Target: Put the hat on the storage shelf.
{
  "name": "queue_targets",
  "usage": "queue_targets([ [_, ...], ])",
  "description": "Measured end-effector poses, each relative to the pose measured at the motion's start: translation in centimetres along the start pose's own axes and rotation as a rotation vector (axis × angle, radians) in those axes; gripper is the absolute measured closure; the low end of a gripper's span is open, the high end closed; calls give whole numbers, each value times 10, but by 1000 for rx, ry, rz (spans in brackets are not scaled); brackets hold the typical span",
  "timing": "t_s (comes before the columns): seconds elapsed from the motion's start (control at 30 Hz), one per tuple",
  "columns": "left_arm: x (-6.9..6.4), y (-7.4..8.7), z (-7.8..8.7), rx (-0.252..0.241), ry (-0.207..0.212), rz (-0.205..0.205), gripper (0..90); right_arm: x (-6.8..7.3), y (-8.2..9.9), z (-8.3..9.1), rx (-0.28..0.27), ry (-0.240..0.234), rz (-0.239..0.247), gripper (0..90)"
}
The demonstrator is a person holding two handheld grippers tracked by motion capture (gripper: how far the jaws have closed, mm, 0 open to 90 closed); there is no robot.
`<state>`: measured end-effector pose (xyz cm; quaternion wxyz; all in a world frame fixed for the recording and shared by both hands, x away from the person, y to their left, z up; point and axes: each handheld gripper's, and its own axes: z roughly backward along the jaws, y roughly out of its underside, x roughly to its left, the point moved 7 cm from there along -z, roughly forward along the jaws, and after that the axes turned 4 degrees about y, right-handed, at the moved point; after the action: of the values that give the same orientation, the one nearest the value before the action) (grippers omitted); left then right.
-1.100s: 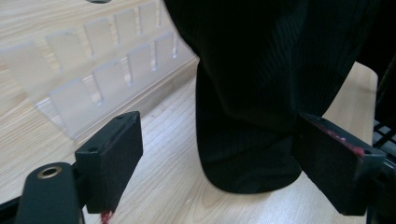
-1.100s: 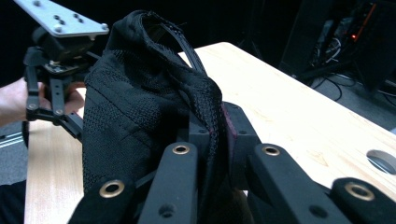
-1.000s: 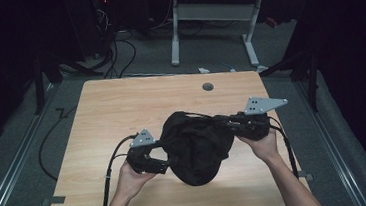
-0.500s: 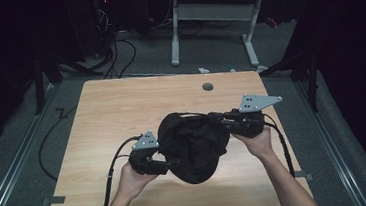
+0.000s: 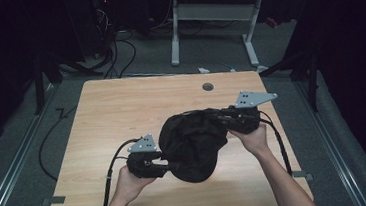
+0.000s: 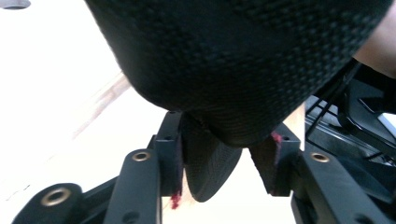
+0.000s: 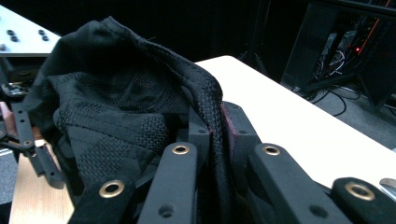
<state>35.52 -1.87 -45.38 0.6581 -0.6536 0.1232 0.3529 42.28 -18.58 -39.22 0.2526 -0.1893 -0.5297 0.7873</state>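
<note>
while both sets of fingers pinch opposite edges of the black mesh fabric garment (image 5: 193, 143), it spans left gripper (image 5: 162, 166) to right gripper (image 5: 221, 116), above the counter's (image 5: 111, 109) near half.

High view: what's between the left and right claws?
The black garment, bunched up and spanning the gap between the left claw and the right claw. The right gripper view shows its hem pinched in that claw; the left gripper view shows fabric between the jaws.

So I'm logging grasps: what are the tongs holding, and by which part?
Both hold the black knit fabric garment: right tongs shut on its stitched edge, left tongs around a hanging fold, pads not fully closed.
</note>
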Motion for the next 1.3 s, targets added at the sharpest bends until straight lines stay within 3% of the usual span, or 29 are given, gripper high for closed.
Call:
queue_targets([
  [0.47,-12,2,6,26,20,-36,669,-3,0,-6,13,14,-1,789],
  [0.83,-21,4,13,22,23,-57,706,-7,-1,-5,17,36,-35,597],
  [0.93,-19,3,18,7,9,-56,709,-12,1,-1,7,55,-57,518],
  [1.07,-18,1,23,-4,-4,-59,708,-16,4,4,3,70,-73,492],
  [1.27,-15,-8,33,-85,-34,-50,708,-21,12,14,24,86,-113,462],
  [1.3,-15,-10,37,-102,-44,-56,708,-22,16,16,44,114,-119,465],
])
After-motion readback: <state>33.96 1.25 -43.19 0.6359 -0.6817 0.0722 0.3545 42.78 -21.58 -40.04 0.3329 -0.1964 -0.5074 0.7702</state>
